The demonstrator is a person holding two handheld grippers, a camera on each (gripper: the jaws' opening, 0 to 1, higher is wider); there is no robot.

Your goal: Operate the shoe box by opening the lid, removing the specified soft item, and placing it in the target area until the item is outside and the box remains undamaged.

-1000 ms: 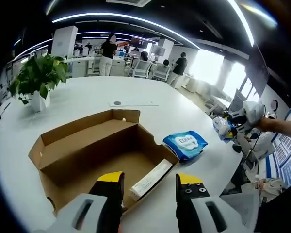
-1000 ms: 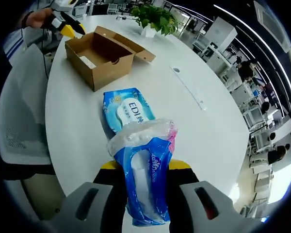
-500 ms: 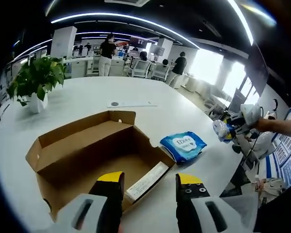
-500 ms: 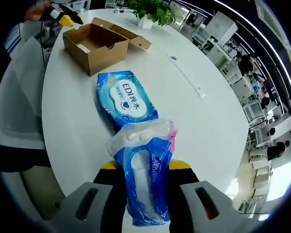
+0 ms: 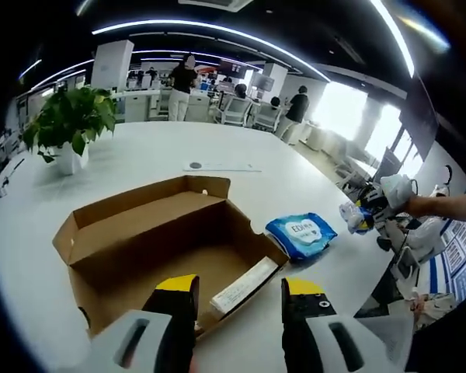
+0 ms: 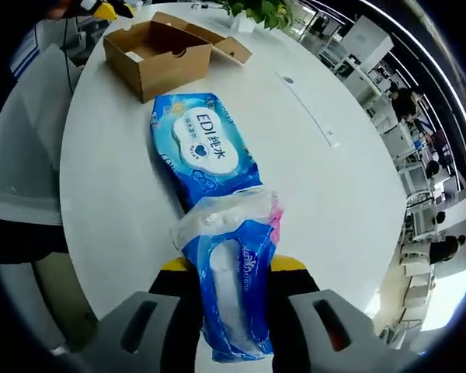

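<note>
My right claw (image 6: pixel 231 268) pinched the tissue pack (image 6: pixel 231 291) mid-body; it looked light, squashy and slippery. At twelve o'clock lay the wipes pack (image 6: pixel 202 148) on the bench (image 6: pixel 342 210), the open shoe box (image 6: pixel 159 54) beyond. My left claw (image 5: pixel 237 291) gaped empty.

Two handheld grippers — grey bodies, black jaws, yellow tips

The left gripper (image 5: pixel 241 299) and right gripper (image 6: pixel 233 272) look alike — pale grey moulded housings with dark oval slots, from which black jaws rise, each capped with a yellow pad.
</note>
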